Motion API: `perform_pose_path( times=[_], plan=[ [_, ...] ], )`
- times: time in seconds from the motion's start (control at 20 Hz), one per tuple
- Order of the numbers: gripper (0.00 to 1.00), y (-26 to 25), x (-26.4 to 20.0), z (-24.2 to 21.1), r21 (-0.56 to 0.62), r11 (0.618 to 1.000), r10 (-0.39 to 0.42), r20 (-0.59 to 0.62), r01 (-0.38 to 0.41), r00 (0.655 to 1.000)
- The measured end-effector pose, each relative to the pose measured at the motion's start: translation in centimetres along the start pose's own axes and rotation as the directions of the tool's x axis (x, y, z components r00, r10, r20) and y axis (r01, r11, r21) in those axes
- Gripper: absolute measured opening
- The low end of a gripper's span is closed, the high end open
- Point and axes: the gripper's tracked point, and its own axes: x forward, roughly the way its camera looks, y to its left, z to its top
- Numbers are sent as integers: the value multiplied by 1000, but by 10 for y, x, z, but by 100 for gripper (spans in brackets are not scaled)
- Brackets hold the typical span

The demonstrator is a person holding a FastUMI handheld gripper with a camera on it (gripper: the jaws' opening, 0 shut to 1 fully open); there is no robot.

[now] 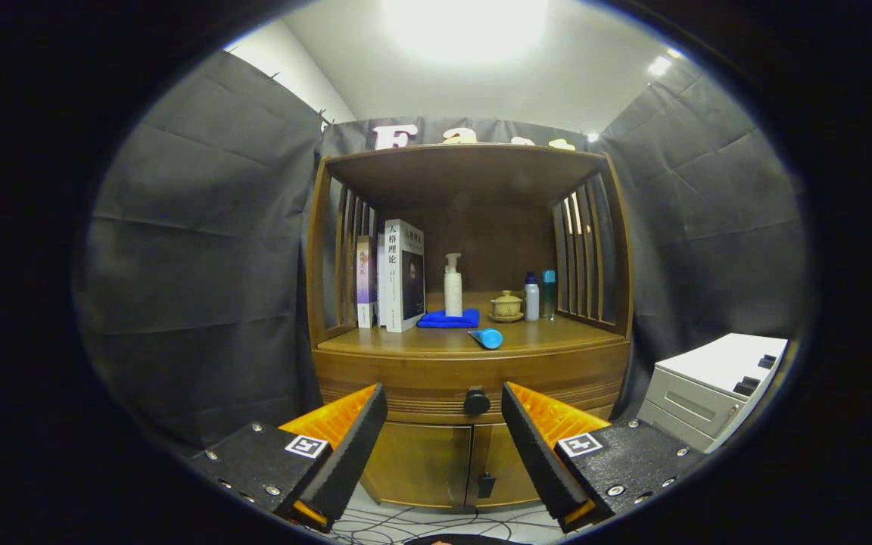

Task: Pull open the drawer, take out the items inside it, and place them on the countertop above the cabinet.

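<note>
Gripper (443, 424) wide open, empty, facing shut drawer knob (476, 400); countertop (436, 341) crowded: books (403, 274), bottles (531, 297), blue tube (487, 337).

Warm brown wood on the cabinet (436, 454), with a black knob (476, 400) on its drawer (474, 378). Bright blue for the folded cloth (448, 319) and the lying tube (487, 337). White pump bottle (453, 288); beige lidded cup (506, 306). White-spined book (403, 275) beside a purple one (365, 280). Pale grey-white side unit (708, 390). Claw (444, 428) spread wide apart.
</note>
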Motion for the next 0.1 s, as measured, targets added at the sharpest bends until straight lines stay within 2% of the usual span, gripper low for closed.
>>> perform_pose_path(
  times=[0.1],
  plan=[
    [95, -1, 0, 9, 27, 1000, -4, 19, 3, 1000]
  ],
)
